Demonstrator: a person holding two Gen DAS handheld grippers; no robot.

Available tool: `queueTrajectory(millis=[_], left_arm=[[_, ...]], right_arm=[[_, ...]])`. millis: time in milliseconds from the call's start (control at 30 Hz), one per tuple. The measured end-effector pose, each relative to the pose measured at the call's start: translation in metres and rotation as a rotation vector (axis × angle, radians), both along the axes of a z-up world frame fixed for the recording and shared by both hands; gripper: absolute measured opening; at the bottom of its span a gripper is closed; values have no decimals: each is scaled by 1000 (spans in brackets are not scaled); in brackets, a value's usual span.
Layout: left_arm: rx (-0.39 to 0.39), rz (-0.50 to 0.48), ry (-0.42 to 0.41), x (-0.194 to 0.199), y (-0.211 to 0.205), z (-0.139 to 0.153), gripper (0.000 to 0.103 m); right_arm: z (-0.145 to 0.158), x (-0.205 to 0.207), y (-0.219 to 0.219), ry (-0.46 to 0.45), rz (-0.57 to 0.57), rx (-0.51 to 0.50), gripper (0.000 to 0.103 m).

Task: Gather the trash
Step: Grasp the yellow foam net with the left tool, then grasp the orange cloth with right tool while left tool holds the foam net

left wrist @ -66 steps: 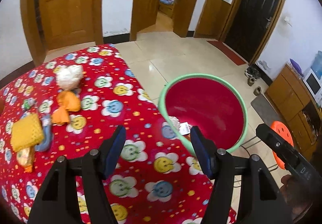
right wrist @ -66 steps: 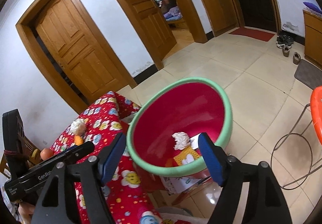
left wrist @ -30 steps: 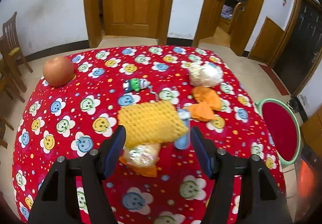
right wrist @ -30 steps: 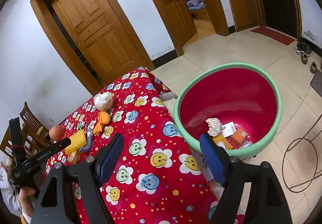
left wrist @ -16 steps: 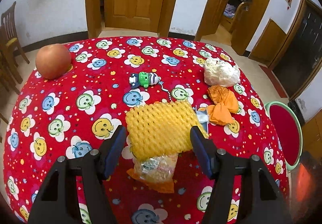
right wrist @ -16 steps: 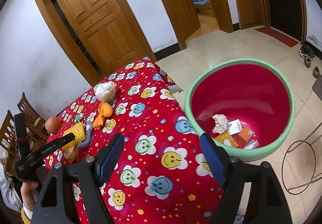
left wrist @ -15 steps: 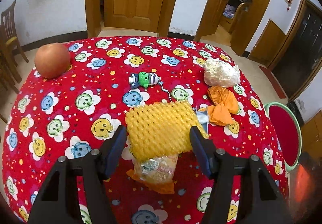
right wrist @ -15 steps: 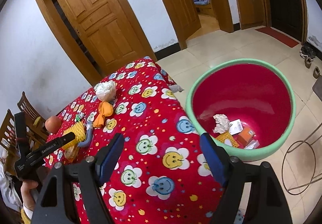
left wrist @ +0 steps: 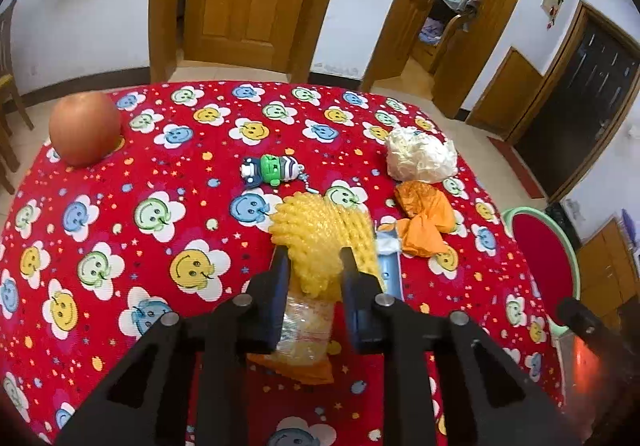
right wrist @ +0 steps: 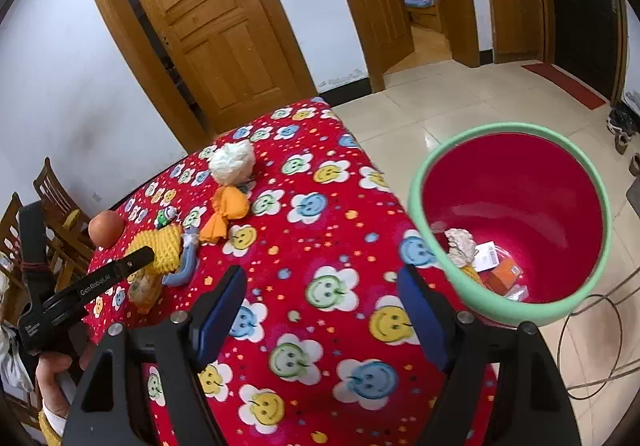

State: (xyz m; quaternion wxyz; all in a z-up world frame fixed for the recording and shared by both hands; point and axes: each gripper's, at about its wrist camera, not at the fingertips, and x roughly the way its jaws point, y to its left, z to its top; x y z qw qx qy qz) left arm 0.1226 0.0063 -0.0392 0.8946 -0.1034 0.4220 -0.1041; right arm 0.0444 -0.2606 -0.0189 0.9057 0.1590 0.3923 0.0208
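My left gripper [left wrist: 314,266] is shut on a yellow foam fruit net [left wrist: 320,234], bunched between its fingers on the red smiley tablecloth [left wrist: 160,165]. Under it lies a clear plastic wrapper [left wrist: 306,330]. A white crumpled bag [left wrist: 420,159] and an orange crumpled bag [left wrist: 424,217] lie to the right. The red bin with a green rim [right wrist: 516,213] stands beside the table and holds several scraps. My right gripper [right wrist: 320,306] is open and empty above the table's near corner. The net [right wrist: 164,246] and the left gripper [right wrist: 132,262] show in the right wrist view.
An apple [left wrist: 84,133] sits at the table's far left. A green toy keychain [left wrist: 274,169] lies mid-table. A blue object [left wrist: 390,266] lies beside the net. Wooden chairs [right wrist: 52,213] stand left of the table. Tiled floor [right wrist: 440,101] lies beyond the bin.
My left gripper has moved forward and down and closed its fingers on the yellow foam net, squeezing it. My right gripper has shifted slightly and stays open.
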Motion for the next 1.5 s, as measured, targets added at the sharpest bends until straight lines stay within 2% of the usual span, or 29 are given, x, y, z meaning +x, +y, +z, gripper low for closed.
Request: queueTrajectory(millis=[133,333,467,567,733,1033,1233,1400,1500], left_arm=[[-39,1,-12,-3,7,3,20],[-105,37,-96,-14,26,24,20],[-75,82,-132,-18,34,31,20],[-58,110,-126,-16,38,29,20],[-50,153,-117,-14,48,25,20],[-51,201,-87,-9,57,16,20],[-43,200,-77,-6,54,13,20],[-34,194,-72,-4,49,11,20],[-30,195,-74,-3,46,11,20]], right_arm=[[0,9,16,-2,28,-12,80],[-2,24,37,1,69,-17,80],[-4,35,51,3,97,-17,80],[-6,46,60,10,114,-10,79],[-15,68,76,38,148,-5,71],[-29,105,84,40,77,-28,69],[-39,122,88,64,85,-37,58],[-40,120,93,50,122,-47,36],[-39,117,94,45,132,-36,27]])
